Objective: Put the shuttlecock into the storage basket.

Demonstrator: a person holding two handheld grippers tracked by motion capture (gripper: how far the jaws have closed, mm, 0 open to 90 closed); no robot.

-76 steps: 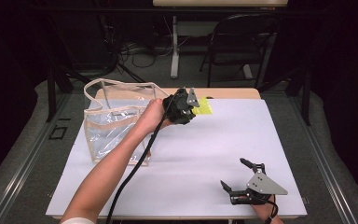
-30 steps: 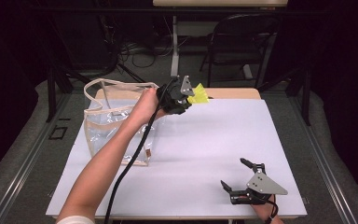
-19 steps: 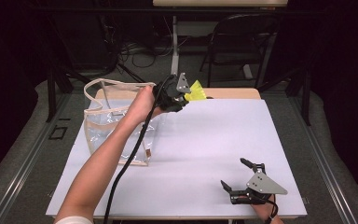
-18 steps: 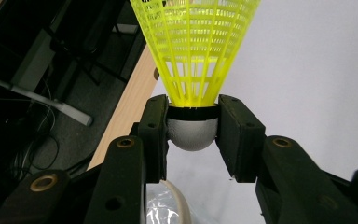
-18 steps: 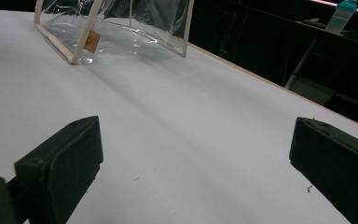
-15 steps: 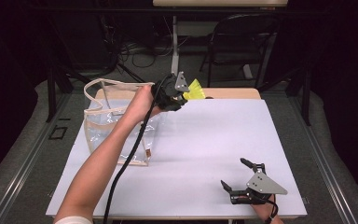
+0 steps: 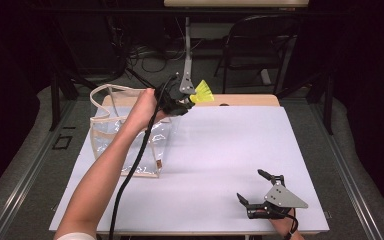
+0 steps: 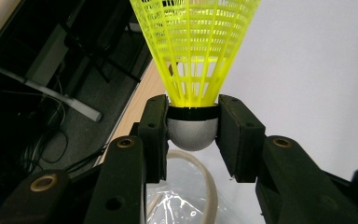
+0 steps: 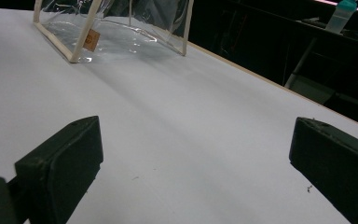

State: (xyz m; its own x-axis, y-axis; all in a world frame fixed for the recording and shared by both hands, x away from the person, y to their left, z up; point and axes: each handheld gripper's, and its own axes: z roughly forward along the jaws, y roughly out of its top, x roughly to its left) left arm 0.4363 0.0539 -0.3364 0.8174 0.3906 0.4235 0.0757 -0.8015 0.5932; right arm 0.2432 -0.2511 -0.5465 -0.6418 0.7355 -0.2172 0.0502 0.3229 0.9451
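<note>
A yellow shuttlecock [image 7: 201, 92] [image 8: 193, 56] with a grey rounded base is clamped by that base in my left gripper [image 7: 186, 100] [image 8: 193, 128], held in the air above the right rim of the clear plastic bag [image 7: 125, 132]. Its skirt points away from the jaws. The bag stands upright with cream trim and handles at the table's left; its near corner [image 9: 91, 39] shows far off in the right gripper view. My right gripper [image 7: 255, 190] [image 9: 193, 154] rests near the table's front right edge, jaws wide apart with nothing between them.
A white table top [image 7: 230, 150] runs from the bag to the right edge. A wooden strip [image 7: 245, 100] lines the far side. Behind stand a black chair [image 7: 260, 45], a stand and cables on the floor.
My left gripper has lifted the shuttlecock off the table's far side and carried it up and left toward the bag's opening. The right gripper has stayed put.
</note>
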